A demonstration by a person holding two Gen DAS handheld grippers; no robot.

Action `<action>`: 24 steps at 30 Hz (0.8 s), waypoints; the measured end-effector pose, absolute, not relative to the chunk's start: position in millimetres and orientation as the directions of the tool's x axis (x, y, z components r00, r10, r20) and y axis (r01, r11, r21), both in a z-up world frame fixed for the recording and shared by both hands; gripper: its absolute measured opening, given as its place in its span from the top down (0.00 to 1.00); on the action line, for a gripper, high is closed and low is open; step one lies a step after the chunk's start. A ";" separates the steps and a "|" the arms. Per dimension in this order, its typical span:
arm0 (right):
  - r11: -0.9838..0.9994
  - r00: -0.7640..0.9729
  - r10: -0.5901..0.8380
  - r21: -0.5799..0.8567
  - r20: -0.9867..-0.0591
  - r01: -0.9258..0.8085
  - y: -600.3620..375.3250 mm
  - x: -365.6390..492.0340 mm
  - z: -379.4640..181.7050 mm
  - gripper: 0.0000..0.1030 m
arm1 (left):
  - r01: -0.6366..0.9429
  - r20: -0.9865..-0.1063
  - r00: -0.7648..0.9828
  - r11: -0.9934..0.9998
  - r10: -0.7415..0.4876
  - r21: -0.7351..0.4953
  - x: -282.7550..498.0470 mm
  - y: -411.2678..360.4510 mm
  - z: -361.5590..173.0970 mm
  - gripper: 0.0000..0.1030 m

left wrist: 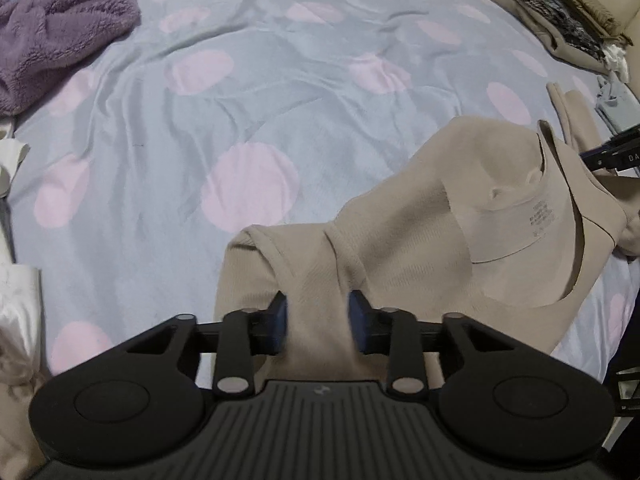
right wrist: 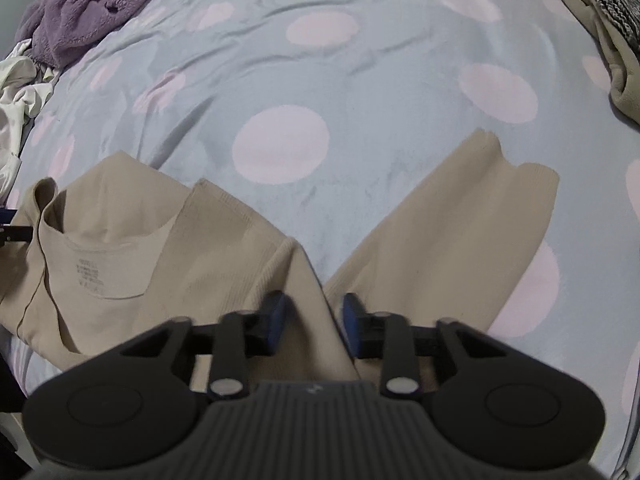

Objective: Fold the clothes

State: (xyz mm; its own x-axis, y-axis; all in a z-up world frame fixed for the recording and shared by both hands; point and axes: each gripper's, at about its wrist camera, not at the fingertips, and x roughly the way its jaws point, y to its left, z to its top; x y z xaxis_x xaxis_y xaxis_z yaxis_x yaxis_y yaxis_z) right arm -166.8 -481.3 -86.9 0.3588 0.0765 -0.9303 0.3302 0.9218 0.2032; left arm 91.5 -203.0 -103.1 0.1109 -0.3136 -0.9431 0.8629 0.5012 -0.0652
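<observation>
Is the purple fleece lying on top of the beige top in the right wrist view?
No: the purple fleece lies far off on the bedsheet, well apart from the beige top.

Home bedroom: polka-dot bedsheet (left wrist: 248, 92), scattered clothes (left wrist: 60, 28).

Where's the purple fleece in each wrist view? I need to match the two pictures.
Left wrist: purple fleece at the upper left, bunched on the dotted sheet.
Right wrist: purple fleece at the upper left again, further into the corner, above a white garment.
Shared landmark: the printed neck label inside the beige top.
</observation>
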 end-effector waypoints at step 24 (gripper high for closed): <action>0.935 0.715 -0.218 0.068 -0.665 0.349 -449.5 -210.6 74.7 0.99 | 0.744 -0.667 0.479 0.667 -0.570 -0.035 66.2 -151.9 76.6 0.98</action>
State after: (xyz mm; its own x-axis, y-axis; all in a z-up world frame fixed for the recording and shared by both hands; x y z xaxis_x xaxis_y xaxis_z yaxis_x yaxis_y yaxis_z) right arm -210.6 -449.5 74.7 0.7147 -0.2178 -0.6647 0.3485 0.9348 0.0684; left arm 66.2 -151.9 76.6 0.4794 -0.5698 -0.6674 0.7439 0.6673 -0.0355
